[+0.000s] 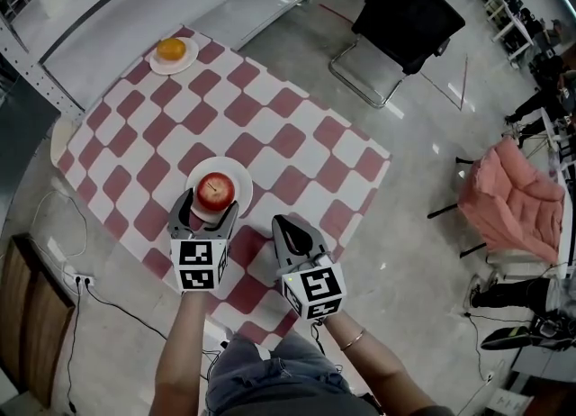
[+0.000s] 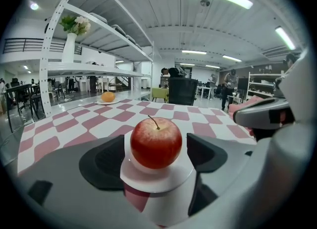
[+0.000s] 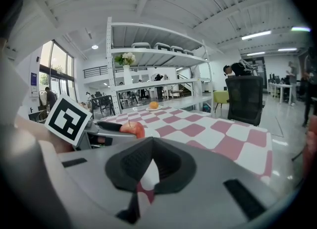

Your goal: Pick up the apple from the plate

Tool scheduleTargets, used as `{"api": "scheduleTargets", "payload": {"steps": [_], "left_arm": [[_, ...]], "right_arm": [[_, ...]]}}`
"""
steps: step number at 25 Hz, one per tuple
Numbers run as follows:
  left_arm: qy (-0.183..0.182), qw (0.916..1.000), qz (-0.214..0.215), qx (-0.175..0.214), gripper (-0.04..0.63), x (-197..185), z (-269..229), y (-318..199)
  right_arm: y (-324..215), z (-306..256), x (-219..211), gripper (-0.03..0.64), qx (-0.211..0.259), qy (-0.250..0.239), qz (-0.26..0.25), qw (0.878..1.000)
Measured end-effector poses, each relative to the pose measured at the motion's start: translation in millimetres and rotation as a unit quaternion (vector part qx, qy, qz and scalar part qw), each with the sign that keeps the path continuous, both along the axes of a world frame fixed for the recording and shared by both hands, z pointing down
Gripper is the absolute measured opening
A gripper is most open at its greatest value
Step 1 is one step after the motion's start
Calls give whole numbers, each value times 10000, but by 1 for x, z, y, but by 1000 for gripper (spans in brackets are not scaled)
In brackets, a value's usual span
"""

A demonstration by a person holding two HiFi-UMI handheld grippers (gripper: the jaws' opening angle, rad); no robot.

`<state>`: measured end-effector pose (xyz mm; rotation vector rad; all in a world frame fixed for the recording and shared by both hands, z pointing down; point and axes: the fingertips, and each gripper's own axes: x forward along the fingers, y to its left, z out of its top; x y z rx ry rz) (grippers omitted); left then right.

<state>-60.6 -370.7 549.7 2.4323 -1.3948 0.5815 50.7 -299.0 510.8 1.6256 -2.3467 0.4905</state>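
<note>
Near edge, head view: person's forearms (image 1: 180,351), bracelet (image 1: 353,340) on the right wrist; power strip (image 1: 76,279) and cables on the floor, near left. Right gripper (image 1: 287,223) over the near part of the checked table (image 1: 297,149), right of the white plate (image 1: 243,174) and apart from it. Reading its jaws as together, tips meeting, nothing clamped, only cloth visible through the slot behind the tips in the right gripper view. Left gripper (image 1: 211,205) just left of it, at the plate's near rim. Reading its jaws as spread wide, one pad either side of the apple (image 1: 215,191), each just beside the fruit with a thin gap in the left gripper view, so no clamp. Apple red, upright, stem up, sitting mid-plate; plate flat on the cloth in the near half of the table. Further out: bare red-and-white checks, then a second small plate (image 1: 186,61) with an orange (image 1: 171,49) on it at the far left corner. Beyond the table: white shelf unit (image 1: 117,0) far left, with a vase of flowers (image 2: 74,25) on it in the left gripper view. Black chair (image 1: 407,11) far right of centre on the grey floor, pink chair (image 1: 515,198) off to the right.
</note>
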Motion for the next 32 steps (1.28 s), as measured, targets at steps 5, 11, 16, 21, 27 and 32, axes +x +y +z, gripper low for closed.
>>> {"api": "scheduleTargets", "payload": {"steps": [5, 11, 16, 21, 27, 32], "left_arm": [[-98, 9999, 0, -61, 385, 4, 7, -9], [-156, 9998, 1, -76, 391, 9, 10, -18], [-217, 9997, 3, -93, 390, 13, 11, -21], [-235, 9997, 8, -104, 390, 13, 13, -22], [-203, 9997, 48, -98, 390, 11, 10, -19], [-205, 9998, 63, 48, 390, 8, -7, -17]], "right_arm": [[-3, 7, 3, 10, -60, 1, 14, 10000], [-5, 12, 10, 10, -130, 14, 60, 9999], [-3, 15, 14, 11, -176, 18, 89, 9998], [-1, 16, 13, 11, -201, 7, 111, 9997], [1, 14, 12, 9, -172, 36, 116, 9998], [2, 5, 7, 9, -75, 37, 123, 9999]]}}
